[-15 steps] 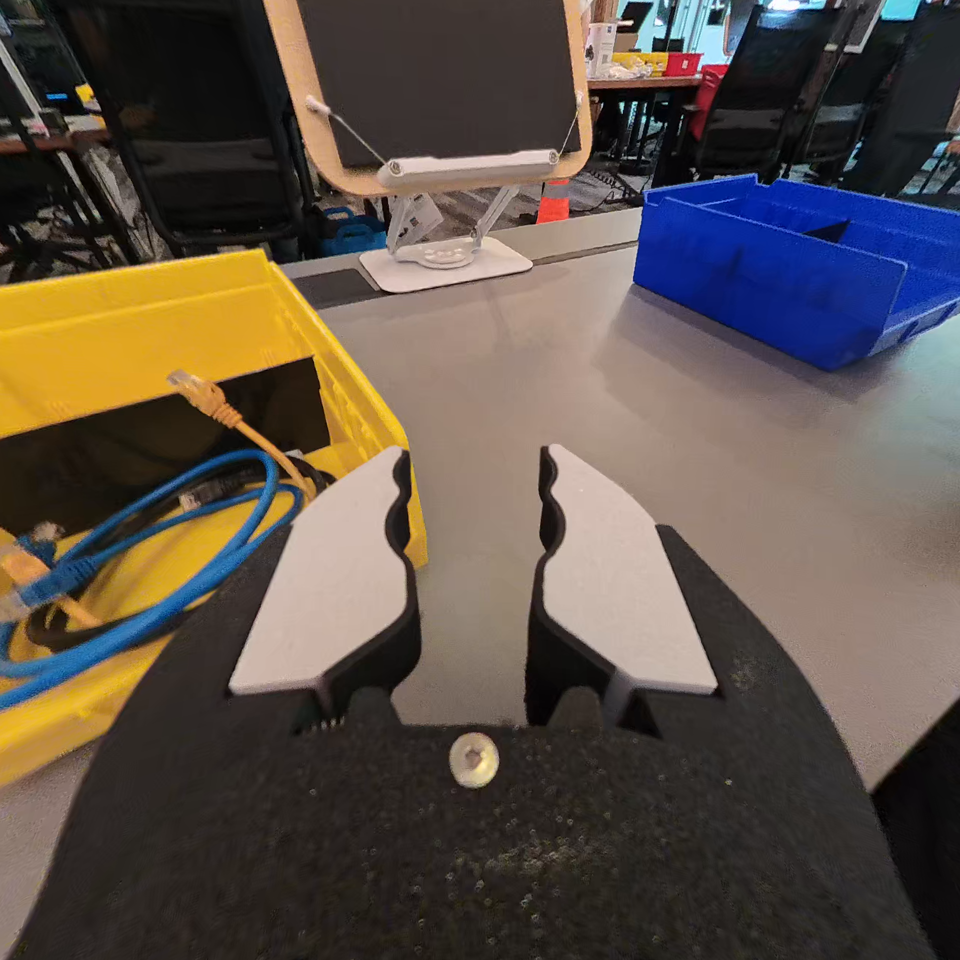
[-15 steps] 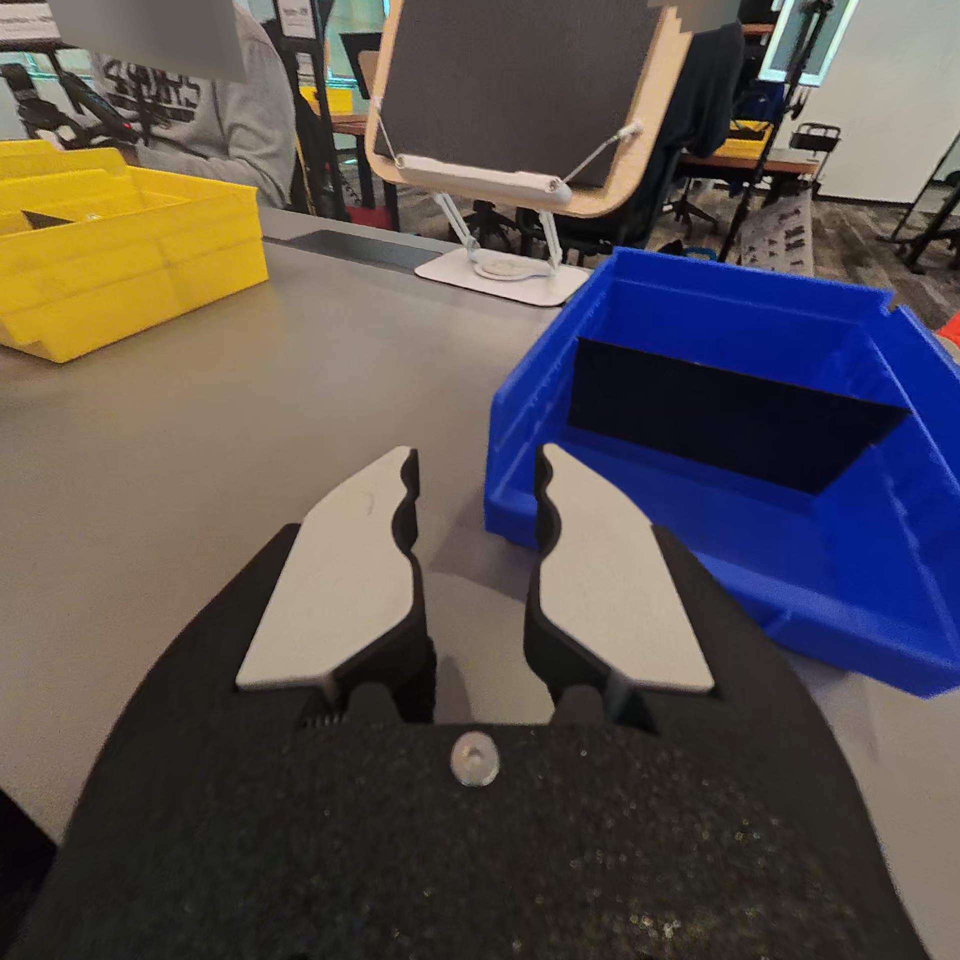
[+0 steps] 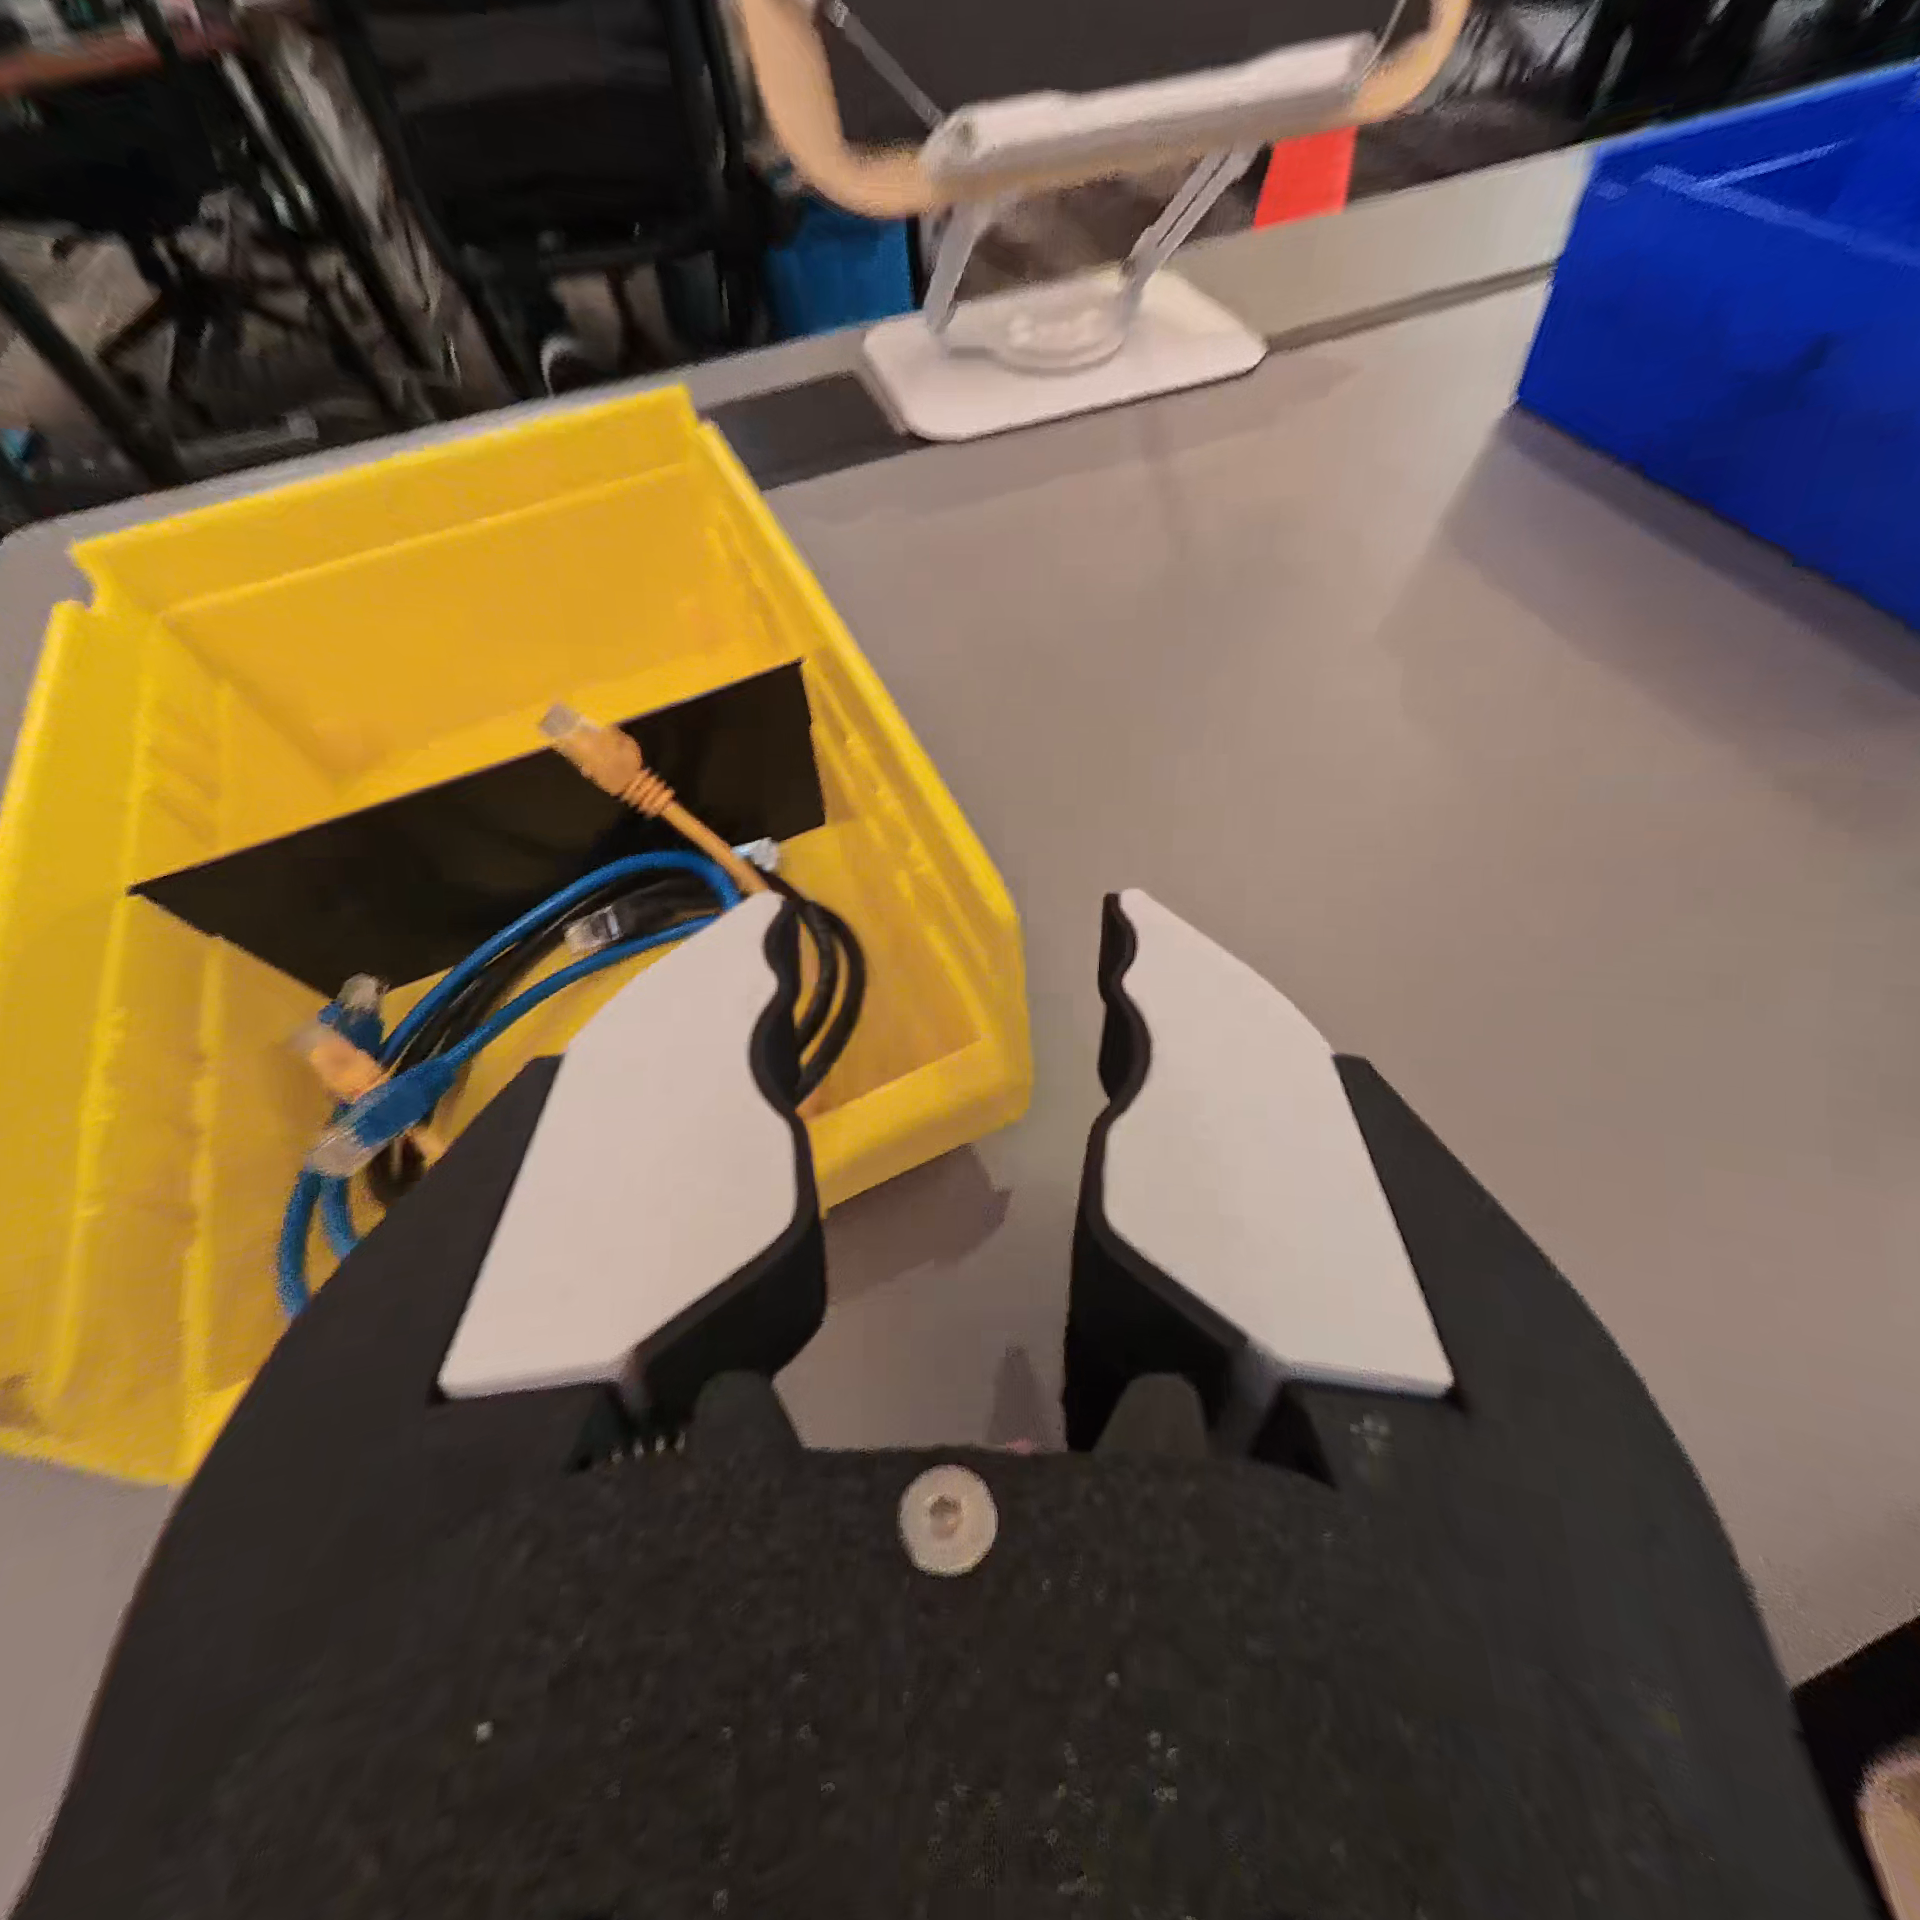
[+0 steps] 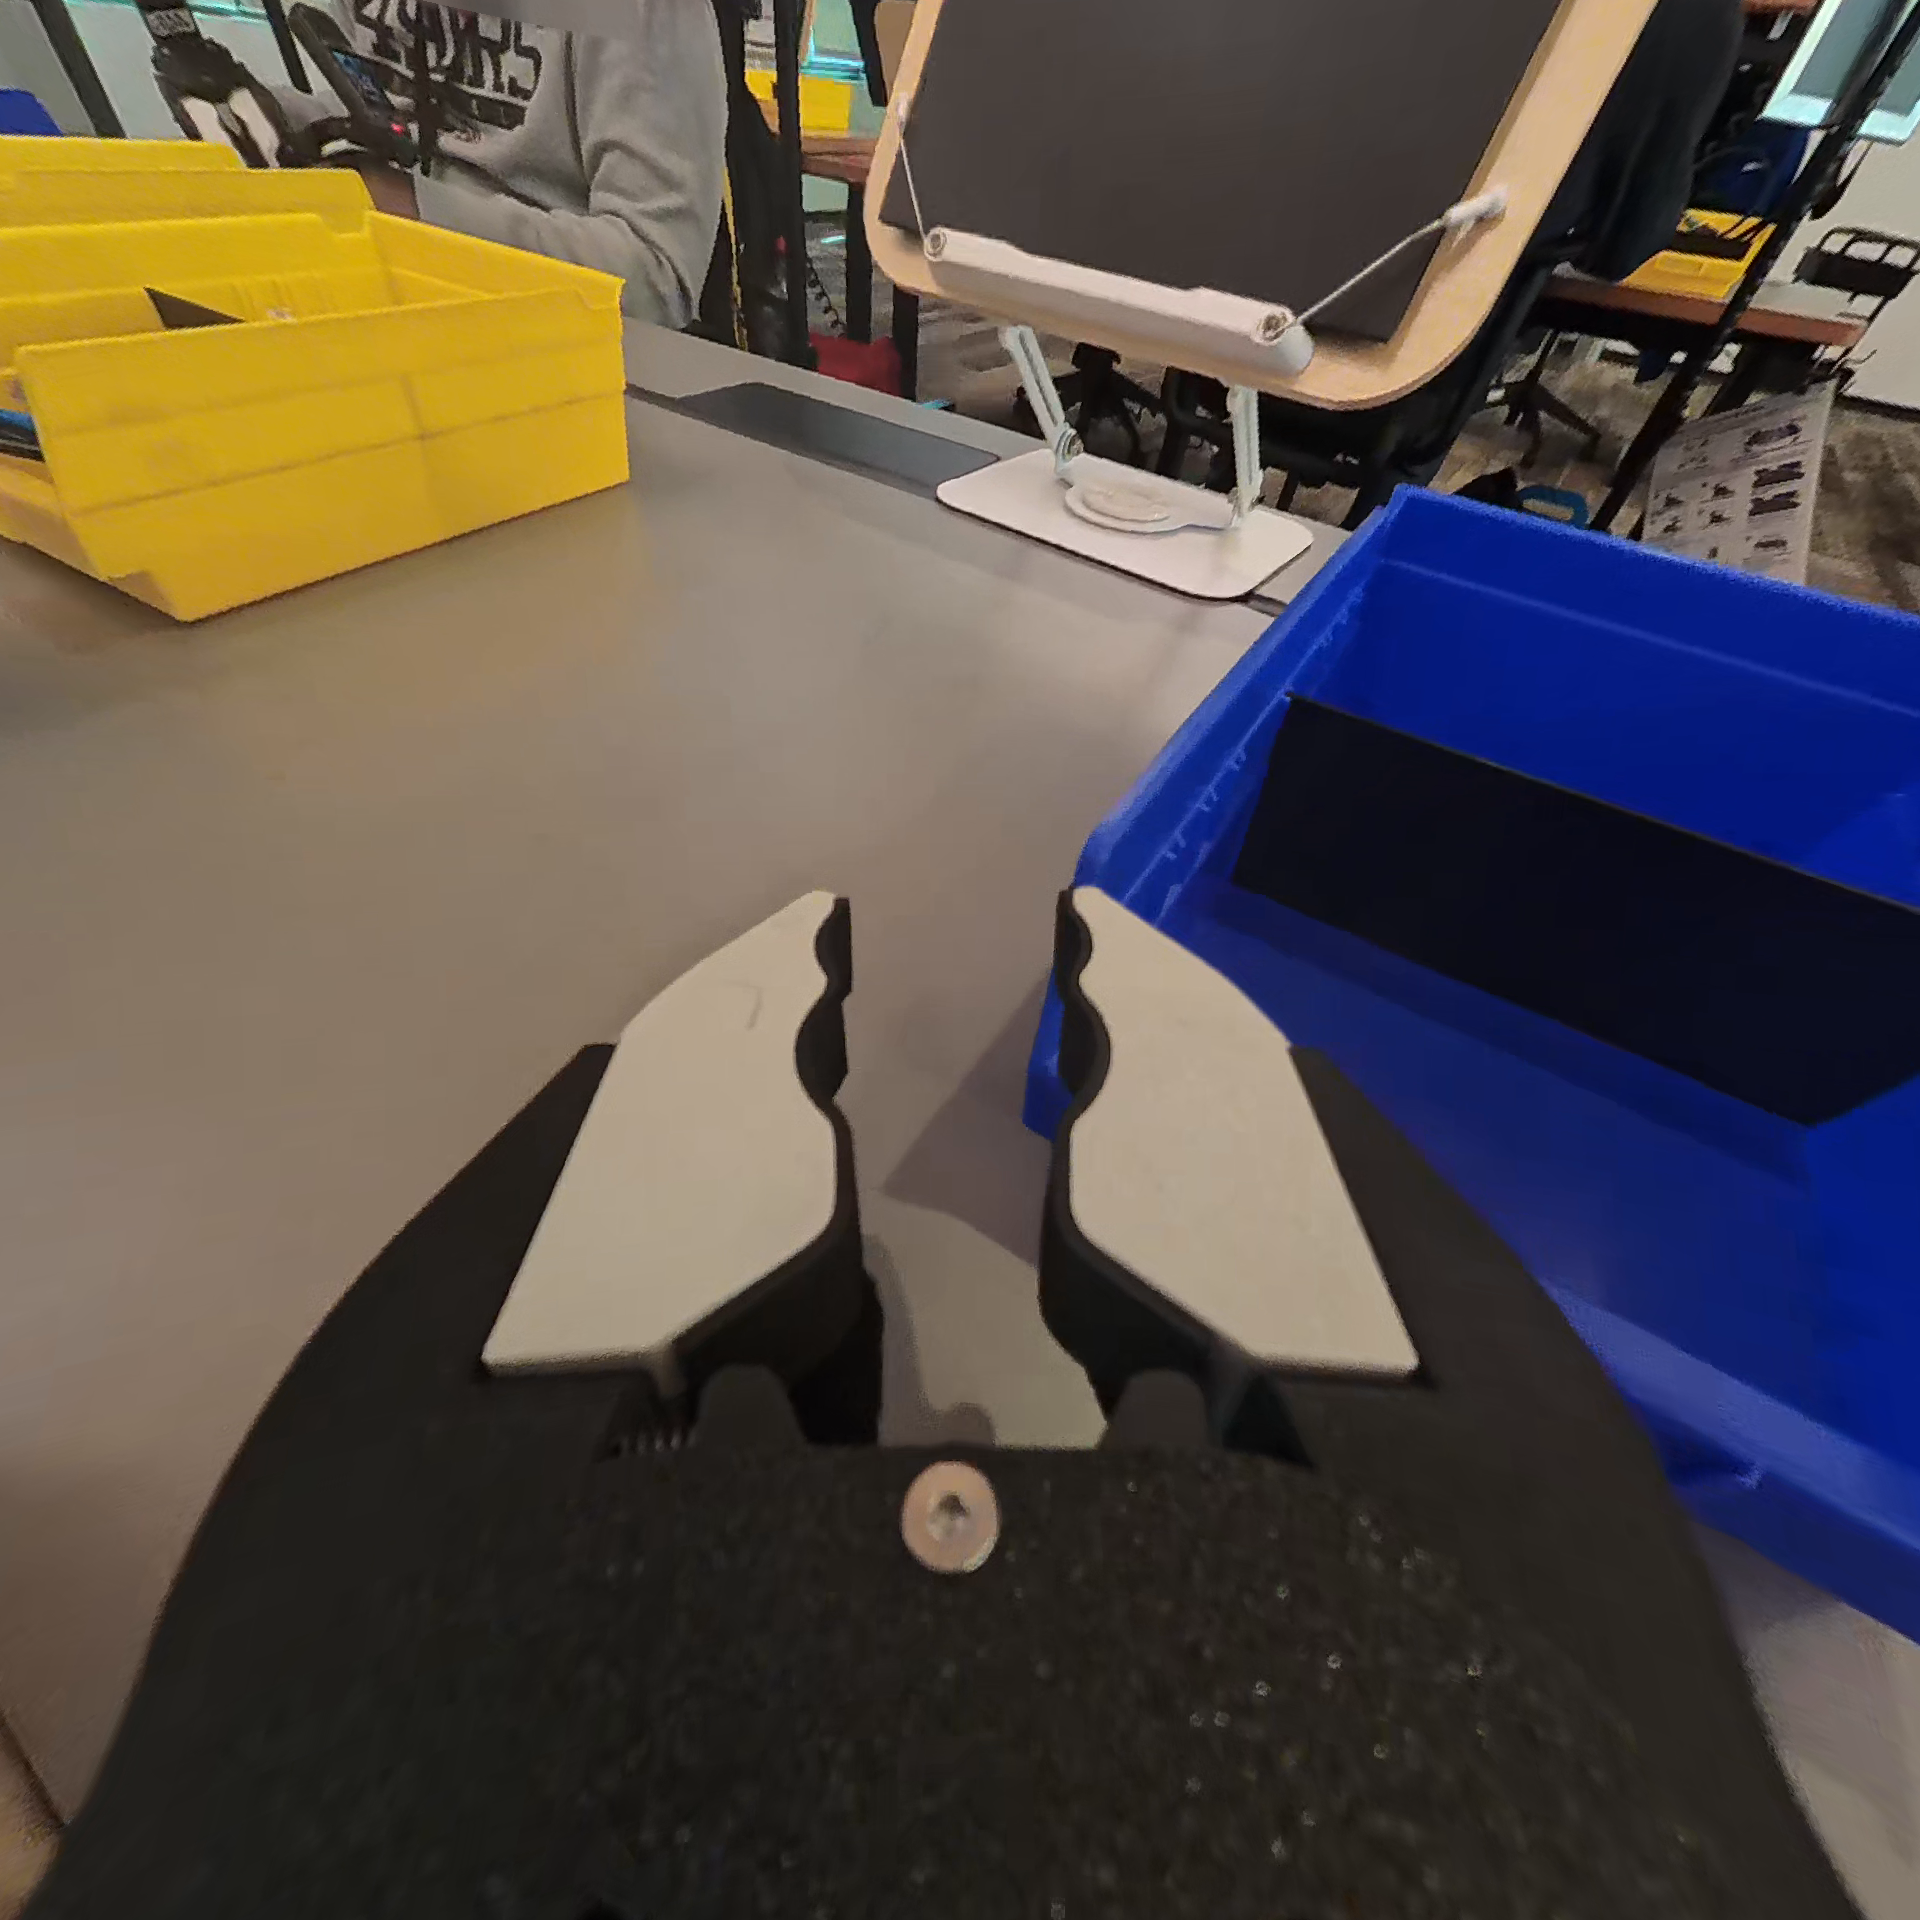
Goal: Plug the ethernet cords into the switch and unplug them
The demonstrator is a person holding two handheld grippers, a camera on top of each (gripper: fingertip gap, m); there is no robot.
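Observation:
A yellow bin on the grey table holds coiled ethernet cords: a blue one, a black one and an orange one with its clear plug sticking up against a black divider. My left gripper is open and empty, raised above the bin's near right corner. My right gripper is open and empty over the table beside the blue bin. No switch shows in either view.
A tablet on a white stand sits at the table's far edge, between the bins. The blue bin has a black divider. The yellow bin lies far left in the right wrist view. A person sits behind it. Chairs stand beyond. Left tips to right tips: about 40 cm.
My left gripper has risen and tilted down over the yellow bin, so more of the bin's inside and the cords show. The right gripper has barely shifted.

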